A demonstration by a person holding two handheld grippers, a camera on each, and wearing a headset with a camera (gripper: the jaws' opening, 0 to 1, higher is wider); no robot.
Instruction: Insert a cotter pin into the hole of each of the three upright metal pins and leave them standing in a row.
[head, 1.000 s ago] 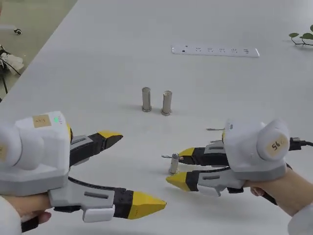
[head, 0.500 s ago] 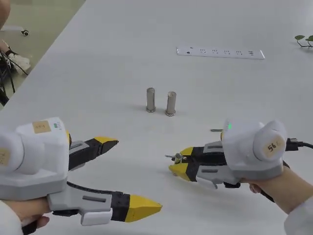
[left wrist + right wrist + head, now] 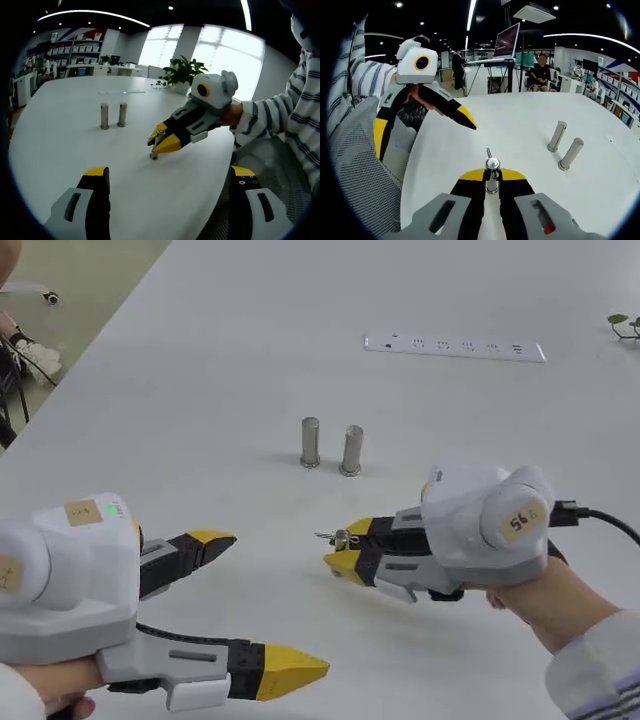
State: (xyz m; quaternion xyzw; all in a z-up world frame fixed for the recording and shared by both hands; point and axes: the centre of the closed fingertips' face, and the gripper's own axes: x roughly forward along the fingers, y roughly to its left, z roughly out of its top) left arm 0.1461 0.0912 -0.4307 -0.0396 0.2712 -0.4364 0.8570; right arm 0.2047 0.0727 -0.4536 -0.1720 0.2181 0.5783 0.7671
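Steel pin (image 3: 492,175): stiff, smooth, small, likely to slip or tip; hold the shaft below the head. Right gripper (image 3: 338,550) pinches it, cotter pin (image 3: 324,535) fitted. Two more pins (image 3: 311,442) stand at 12 o'clock. Left gripper (image 3: 265,605), at 8 o'clock, is spread wide.

My right gripper (image 3: 340,546) was matt plastic, the metal pin (image 3: 492,163) it held glossy, the table (image 3: 220,390) smooth and matt.

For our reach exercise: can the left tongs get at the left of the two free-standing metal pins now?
Probably yes: the left tongs are open, bare table lies before that pin, and the right tongs sit aside.
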